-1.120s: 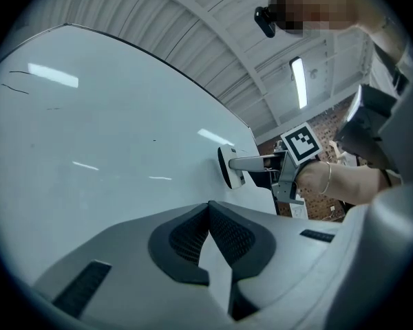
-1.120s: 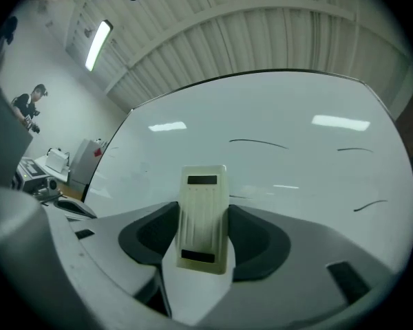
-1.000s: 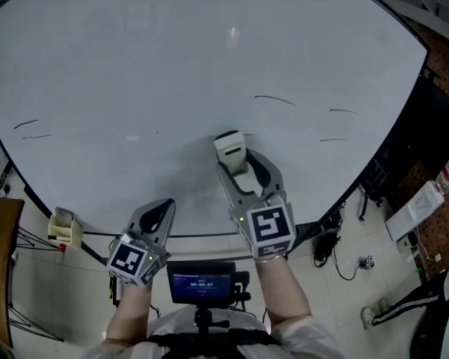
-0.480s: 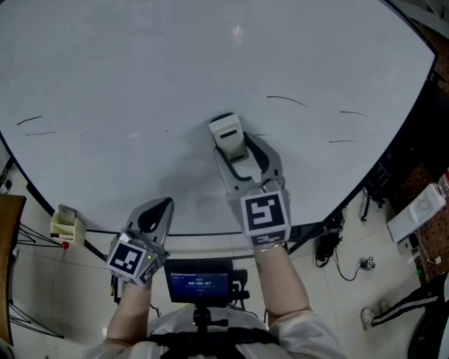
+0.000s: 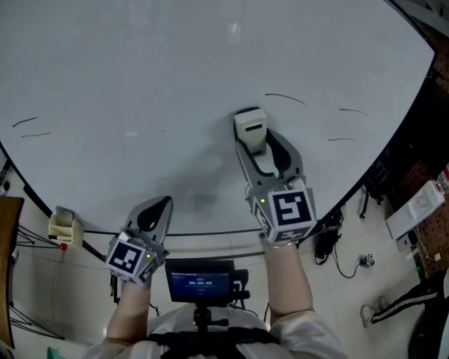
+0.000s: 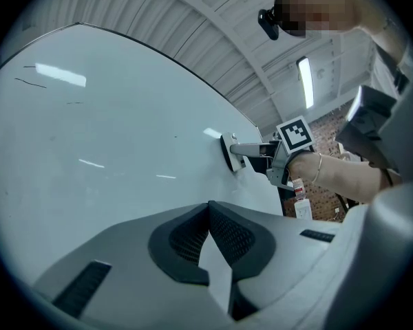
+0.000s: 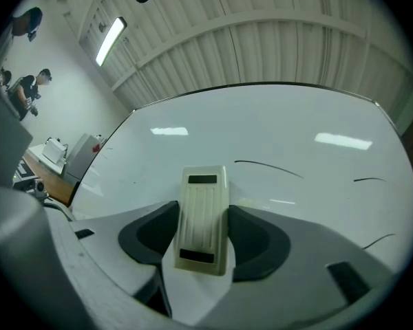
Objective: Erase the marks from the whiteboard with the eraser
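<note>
The whiteboard (image 5: 135,73) fills the head view. My right gripper (image 5: 256,139) is shut on a cream eraser (image 5: 251,126), which is pressed flat on the board right of centre. Thin black marks lie beyond it: a long curved one (image 5: 284,98) just up and to its right, and two short ones (image 5: 352,111) (image 5: 343,138) further right. Two more short strokes (image 5: 26,122) sit at the far left. In the right gripper view the eraser (image 7: 204,215) lies just below the curved mark (image 7: 268,168). My left gripper (image 5: 163,204) hangs shut and empty by the board's lower edge.
A small yellowish box (image 5: 63,226) sits at the board's lower left edge. A screen (image 5: 202,283) is mounted at the person's chest. A white box (image 5: 419,208), cables and a brick wall are at the right. People stand far off (image 7: 27,88).
My right gripper has slid the eraser to the right and slightly up the board, closer to the long curved mark. The left gripper has stayed where it was.
</note>
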`<state>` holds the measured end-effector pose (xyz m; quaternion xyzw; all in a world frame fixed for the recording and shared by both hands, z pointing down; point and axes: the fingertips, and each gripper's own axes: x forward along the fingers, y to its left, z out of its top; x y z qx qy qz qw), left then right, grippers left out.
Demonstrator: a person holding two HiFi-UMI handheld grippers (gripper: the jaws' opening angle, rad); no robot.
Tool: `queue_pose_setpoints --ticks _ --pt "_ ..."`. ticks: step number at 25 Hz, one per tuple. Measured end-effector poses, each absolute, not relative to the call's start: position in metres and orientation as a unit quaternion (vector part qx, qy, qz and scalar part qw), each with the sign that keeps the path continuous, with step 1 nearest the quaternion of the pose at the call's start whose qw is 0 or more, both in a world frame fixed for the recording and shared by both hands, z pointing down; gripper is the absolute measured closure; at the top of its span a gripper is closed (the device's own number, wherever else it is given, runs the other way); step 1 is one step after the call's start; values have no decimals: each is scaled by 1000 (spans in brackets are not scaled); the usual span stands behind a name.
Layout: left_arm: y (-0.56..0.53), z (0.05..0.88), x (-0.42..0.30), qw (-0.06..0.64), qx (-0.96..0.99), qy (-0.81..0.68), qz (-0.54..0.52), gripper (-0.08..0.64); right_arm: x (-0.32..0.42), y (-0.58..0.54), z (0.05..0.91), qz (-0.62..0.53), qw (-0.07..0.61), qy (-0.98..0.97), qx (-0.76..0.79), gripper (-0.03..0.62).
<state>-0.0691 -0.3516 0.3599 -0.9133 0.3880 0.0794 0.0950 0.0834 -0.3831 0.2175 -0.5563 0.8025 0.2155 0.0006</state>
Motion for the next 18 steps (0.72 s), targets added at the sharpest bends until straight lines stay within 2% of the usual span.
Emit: queue_pose_setpoints --ticks 12,18 --pt "-352 358 -49 95 -920 372 79 563 207 -380 217 154 60 741 -651 350" --pt "-350 358 -38 97 -923 365 76 563 210 -375 219 152 66 740 -652 353"
